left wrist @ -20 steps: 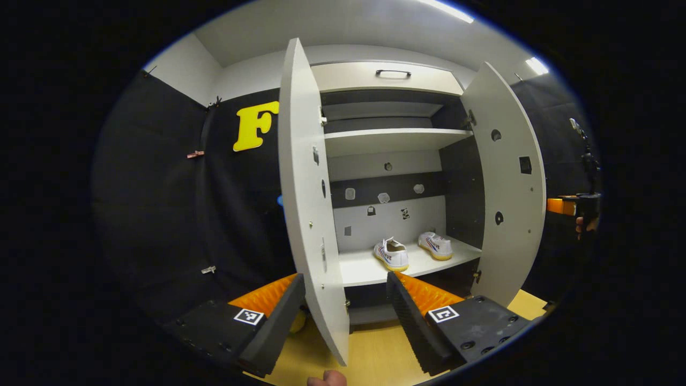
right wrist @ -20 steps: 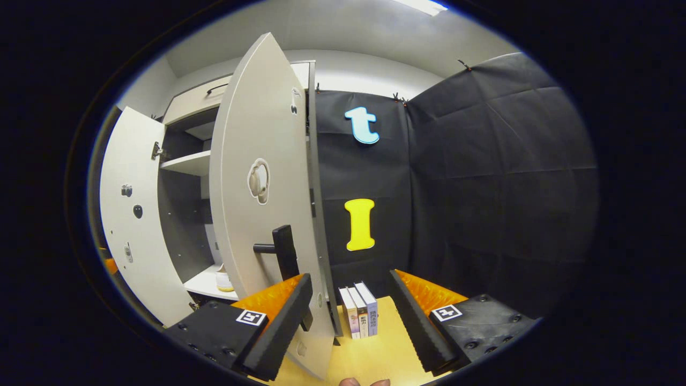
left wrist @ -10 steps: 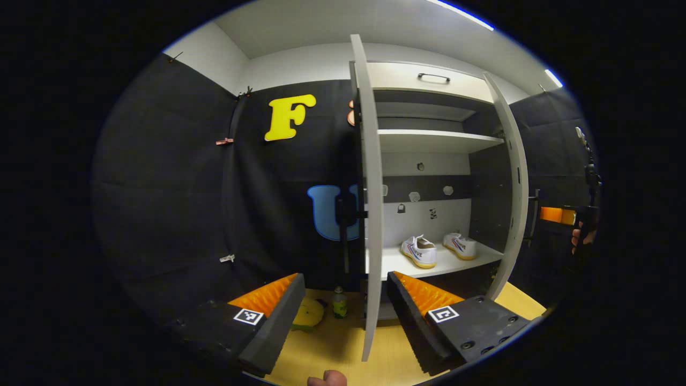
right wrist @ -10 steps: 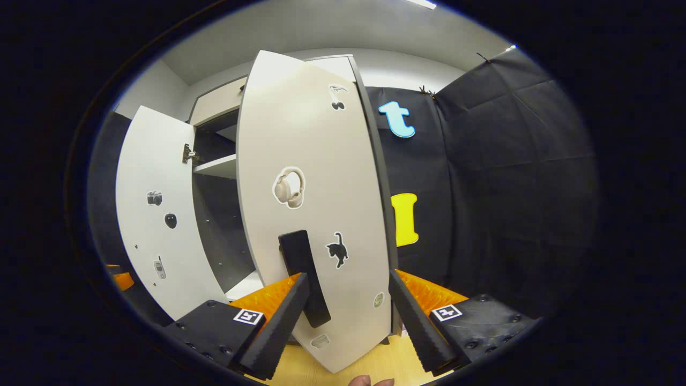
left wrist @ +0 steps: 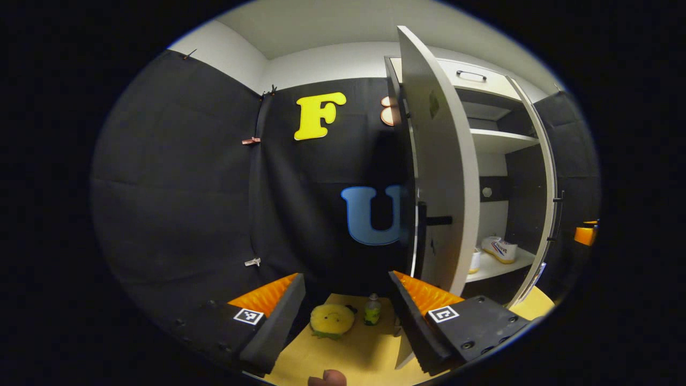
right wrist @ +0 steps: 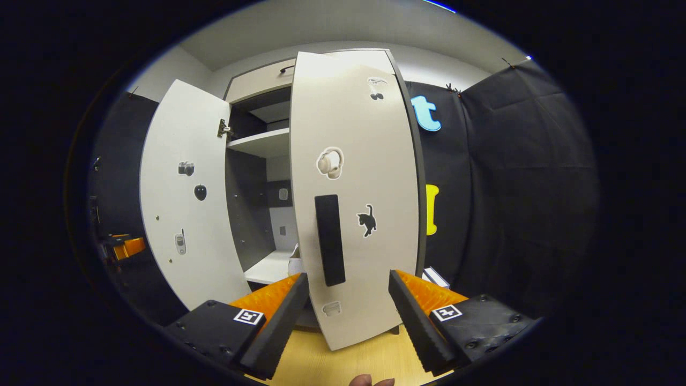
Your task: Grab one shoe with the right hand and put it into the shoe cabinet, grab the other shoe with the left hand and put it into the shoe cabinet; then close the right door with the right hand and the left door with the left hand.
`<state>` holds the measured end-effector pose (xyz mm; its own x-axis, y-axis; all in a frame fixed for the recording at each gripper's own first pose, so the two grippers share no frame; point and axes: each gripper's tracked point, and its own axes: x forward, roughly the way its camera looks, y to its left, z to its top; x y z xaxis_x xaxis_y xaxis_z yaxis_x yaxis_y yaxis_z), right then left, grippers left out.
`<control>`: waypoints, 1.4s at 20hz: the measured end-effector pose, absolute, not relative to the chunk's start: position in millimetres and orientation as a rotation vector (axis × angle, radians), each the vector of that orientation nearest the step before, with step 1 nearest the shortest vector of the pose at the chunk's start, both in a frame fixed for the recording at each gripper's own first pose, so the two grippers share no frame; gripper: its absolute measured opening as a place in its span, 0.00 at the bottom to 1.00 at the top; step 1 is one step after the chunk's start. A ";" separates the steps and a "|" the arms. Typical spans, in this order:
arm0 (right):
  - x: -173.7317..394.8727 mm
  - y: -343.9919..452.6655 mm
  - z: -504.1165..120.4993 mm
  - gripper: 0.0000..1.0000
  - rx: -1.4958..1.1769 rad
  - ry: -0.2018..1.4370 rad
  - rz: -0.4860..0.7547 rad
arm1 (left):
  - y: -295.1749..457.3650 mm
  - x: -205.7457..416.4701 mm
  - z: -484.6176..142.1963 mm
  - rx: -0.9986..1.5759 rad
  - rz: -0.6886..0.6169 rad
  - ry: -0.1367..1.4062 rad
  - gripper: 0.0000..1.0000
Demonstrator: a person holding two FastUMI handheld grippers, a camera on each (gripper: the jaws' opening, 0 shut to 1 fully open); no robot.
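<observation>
In the left gripper view, the cabinet's left door (left wrist: 442,182) stands half open just beyond my right finger, its black handle (left wrist: 435,220) facing me. Past it, a white shoe (left wrist: 499,249) lies on the lower shelf (left wrist: 496,268); a second shoe (left wrist: 475,261) is mostly hidden by the door. My left gripper (left wrist: 345,280) is open and holds nothing. In the right gripper view, the right door (right wrist: 356,177) faces me, partly swung in, with its black handle (right wrist: 329,239) just above my open, empty right gripper (right wrist: 348,277). The left door (right wrist: 187,198) stands open.
A yellow plush toy (left wrist: 332,320) and a small bottle (left wrist: 372,310) sit on the wooden floor (left wrist: 359,354) left of the cabinet. Something white (right wrist: 435,276) lies on the floor right of the right door. The other gripper (right wrist: 126,246) shows beyond the left door.
The right door has swung inward and now shows its front to my right gripper. My left gripper has moved round to the outer side of the left door, which has turned inward.
</observation>
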<state>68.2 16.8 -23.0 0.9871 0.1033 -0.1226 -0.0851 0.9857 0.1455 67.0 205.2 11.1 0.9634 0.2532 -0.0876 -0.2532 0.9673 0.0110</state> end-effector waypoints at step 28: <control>34.4 -49.8 -20.6 0.98 0.154 0.133 0.029 | 51.2 105.4 15.9 -0.004 0.064 0.043 0.92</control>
